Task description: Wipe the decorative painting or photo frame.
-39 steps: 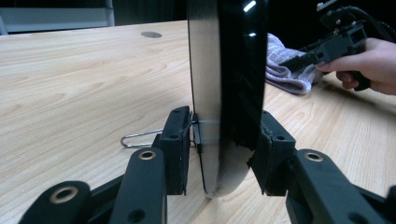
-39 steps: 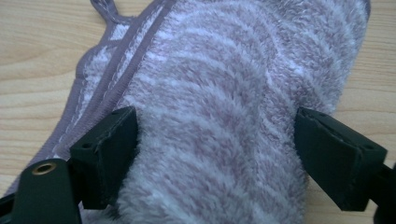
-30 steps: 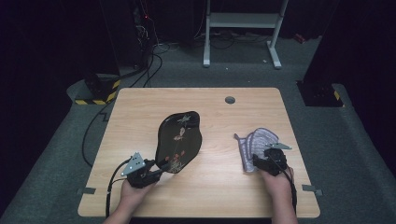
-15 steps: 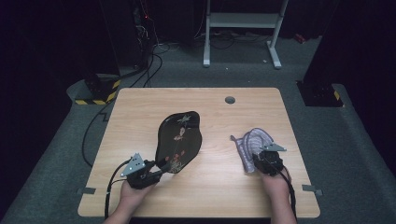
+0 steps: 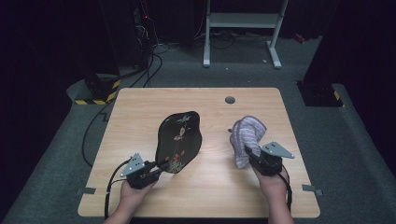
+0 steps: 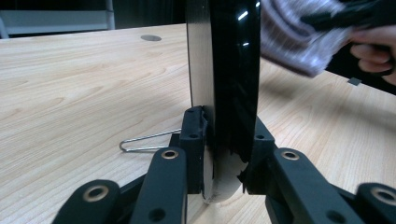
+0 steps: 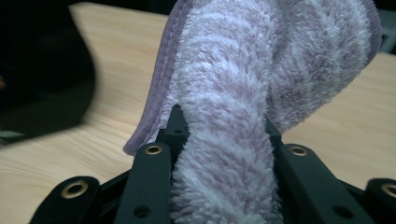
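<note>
A black lacquer plate point(image 5: 180, 135) with a flower pattern stands tilted up on edge at the table's middle. My left gripper point(image 5: 162, 164) grips its near rim; its jaws have just been closing, and the pads press both faces of the plate point(image 6: 229, 60) in the left gripper view, where the gripper point(image 6: 224, 135) is shut on it. A purple-and-white striped cloth point(image 5: 246, 133) hangs bunched above the table at the right. My right gripper point(image 5: 247, 151) is shut on a thick fold of the cloth point(image 7: 233, 93), its jaws point(image 7: 223, 126) having closed within the last second.
The wooden table point(image 5: 140, 112) has a round cable hole point(image 5: 229, 100) near its far edge. A thin wire loop point(image 6: 144, 140) lies on the wood beside the left jaws. Cables and a yellow-black block point(image 5: 95, 93) sit on the floor at far left; a white frame point(image 5: 243, 28) stands behind.
The right gripper closed on the cloth and lifted it off the table into a hanging bunch. The left hand and the plate stayed where they were.
</note>
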`<state>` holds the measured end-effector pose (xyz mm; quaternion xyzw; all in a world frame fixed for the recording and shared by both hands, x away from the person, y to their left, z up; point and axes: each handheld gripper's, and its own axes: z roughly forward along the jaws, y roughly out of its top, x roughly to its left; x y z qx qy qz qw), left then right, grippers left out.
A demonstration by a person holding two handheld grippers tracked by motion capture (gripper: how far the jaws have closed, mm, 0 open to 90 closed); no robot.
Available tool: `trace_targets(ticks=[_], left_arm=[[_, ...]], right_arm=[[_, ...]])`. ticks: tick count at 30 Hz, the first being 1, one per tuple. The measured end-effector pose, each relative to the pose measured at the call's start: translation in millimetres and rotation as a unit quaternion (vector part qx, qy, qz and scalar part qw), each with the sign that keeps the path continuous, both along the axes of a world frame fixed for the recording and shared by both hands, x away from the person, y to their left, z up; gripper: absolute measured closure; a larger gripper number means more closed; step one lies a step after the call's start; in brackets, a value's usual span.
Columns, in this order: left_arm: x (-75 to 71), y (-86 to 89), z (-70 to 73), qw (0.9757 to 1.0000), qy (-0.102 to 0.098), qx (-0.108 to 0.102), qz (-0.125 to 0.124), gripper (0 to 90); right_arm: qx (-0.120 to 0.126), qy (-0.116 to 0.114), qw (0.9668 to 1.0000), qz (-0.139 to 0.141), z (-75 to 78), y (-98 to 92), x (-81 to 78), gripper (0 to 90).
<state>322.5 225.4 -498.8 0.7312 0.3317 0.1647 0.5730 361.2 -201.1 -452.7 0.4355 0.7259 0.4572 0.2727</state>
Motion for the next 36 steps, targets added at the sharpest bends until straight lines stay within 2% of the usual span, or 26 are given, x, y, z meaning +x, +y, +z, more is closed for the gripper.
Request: trace_targets(ticks=[4, 7, 9, 15, 17, 21, 25, 28, 31, 36], left_arm=[[0.0, 0.4, -0.6, 0.9999, 0.003, -0.005, 0.01, 77.5], [0.2, 0.5, -1.1, 0.9999, 0.002, -0.007, 0.011, 77.8], [0.0, 0.0, -1.1, 0.9999, 0.002, -0.006, 0.013, 77.9], [-0.8, -0.8, -1.6, 0.9998, 0.002, -0.009, 0.015, 78.0], [-1.6, -1.6, -1.3, 0.9998, 0.002, -0.007, 0.016, 78.0], [-2.4, -3.5, -1.0, 0.9998, -0.001, -0.004, 0.017, 78.0], [-4.0, -7.3, -0.6, 0.9998, -0.005, 0.002, 0.021, 77.8], [-4.8, -8.9, -0.3, 0.9997, -0.009, 0.007, 0.023, 77.7], [-5.0, -9.5, -0.2, 0.9996, -0.011, 0.009, 0.024, 77.7], [-5.6, -10.7, 0.1, 0.9994, -0.016, 0.017, 0.027, 77.5]], right_arm=[[0.016, -0.026, 0.9982, 0.052, 21.3, 24.9, -11.0, 67.4], [0.013, -0.05, 0.9947, 0.089, 39.1, 47.5, -17.7, 67.4], [0.023, -0.061, 0.992, 0.108, 51.0, 61.9, -20.7, 67.4], [0.025, -0.079, 0.9853, 0.149, 80.4, 100.3, -14.3, 67.4], [0.009, -0.083, 0.9856, 0.147, 83.3, 112.5, -8.1, 67.3], [-0.016, -0.072, 0.9872, 0.141, 78.2, 131.9, 8.2, 67.1], [-0.019, -0.064, 0.987, 0.147, 71.7, 143.9, 17.5, 67.0], [-0.015, -0.065, 0.9855, 0.156, 70.8, 151.1, 15.2, 67.1], [-0.009, -0.074, 0.9821, 0.173, 72.7, 159.5, 7.0, 67.1], [-0.002, -0.094, 0.9724, 0.214, 77.9, 179.6, -12.1, 67.1]])
